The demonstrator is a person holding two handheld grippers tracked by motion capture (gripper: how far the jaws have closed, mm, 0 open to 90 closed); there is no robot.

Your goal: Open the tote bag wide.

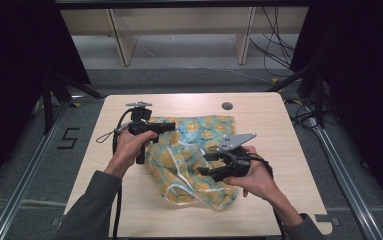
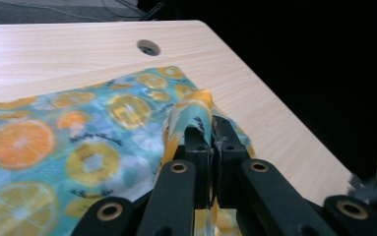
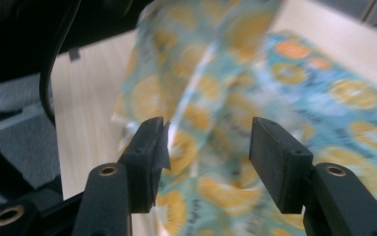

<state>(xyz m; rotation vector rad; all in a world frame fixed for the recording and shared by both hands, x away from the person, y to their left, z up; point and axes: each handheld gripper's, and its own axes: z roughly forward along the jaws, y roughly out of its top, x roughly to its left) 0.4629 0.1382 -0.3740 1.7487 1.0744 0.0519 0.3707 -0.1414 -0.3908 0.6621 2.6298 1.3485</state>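
Cloth [image 1: 194,155] with orange slices lies mid-desk [image 1: 279,150]; my left hand-held gripper [image 2: 210,142] pinches its raised fold, while my right hand-held gripper [image 3: 205,157] gapes beside its near-right edge.

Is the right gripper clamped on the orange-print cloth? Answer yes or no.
No, in the right gripper view the right gripper has its jaws apart, with the cloth beyond them unpinched.

I'm working in a lab-style recording booth: a bare wooden table [image 1: 289,150] ringed by black curtains [image 1: 359,60], aluminium rails [image 1: 351,190], loose cables [image 1: 274,45] and grey carpet.
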